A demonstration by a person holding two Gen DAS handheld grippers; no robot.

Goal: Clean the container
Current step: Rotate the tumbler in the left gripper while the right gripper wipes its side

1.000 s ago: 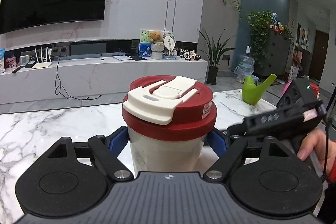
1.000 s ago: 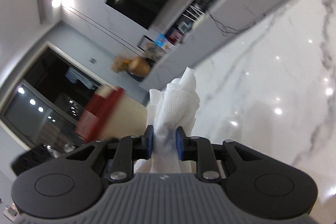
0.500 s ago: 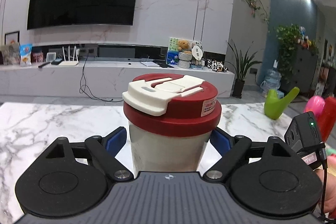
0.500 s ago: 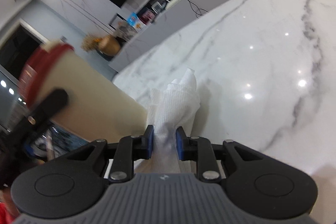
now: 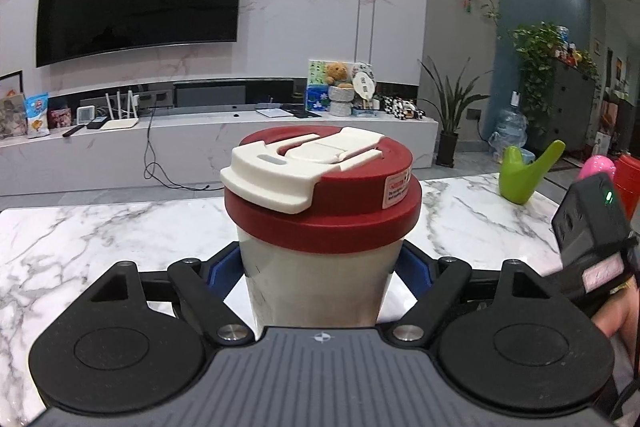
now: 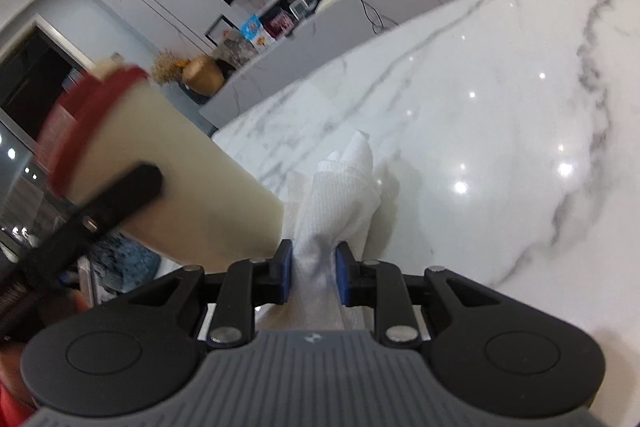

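Bare marble table [image 6: 500,75] ahead. Left hand-held gripper [image 5: 320,267] closing, clamping tumbler [image 5: 320,267]; right hand-held gripper [image 6: 314,277] pinching paper towel [image 6: 340,195] beside its base.

The bench [image 6: 500,115] is shiny white marble. The cup [image 5: 320,283] looks like smooth cream plastic, with a matt red lid [image 5: 360,207]. The paper towel [image 6: 344,187] is white, soft and bumpy.
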